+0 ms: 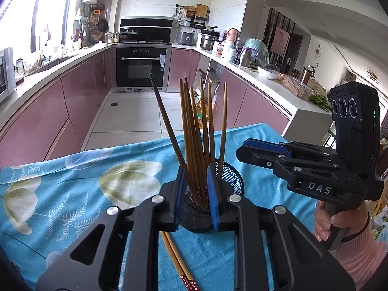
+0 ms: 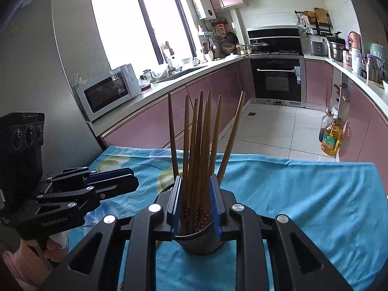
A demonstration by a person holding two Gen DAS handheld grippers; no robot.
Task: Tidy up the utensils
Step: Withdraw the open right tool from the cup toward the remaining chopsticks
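My left gripper [image 1: 194, 194] and my right gripper [image 2: 196, 203] both hover over the black mesh holder [image 2: 201, 242], which stands on the table under a blue floral cloth [image 1: 72, 194]. Each pair of blue fingers [image 1: 213, 198] is released, slightly parted around the bundle of wooden chopsticks [image 2: 198, 145] standing upright in the holder, not pressing them. Two more chopsticks [image 1: 177, 262] lie flat on the cloth at six o'clock from the holder.

chopsticks [image 2: 198, 150] upright (fanned) | black mesh holder [image 2: 198, 241] | two flat on cloth [image 1: 175, 259]
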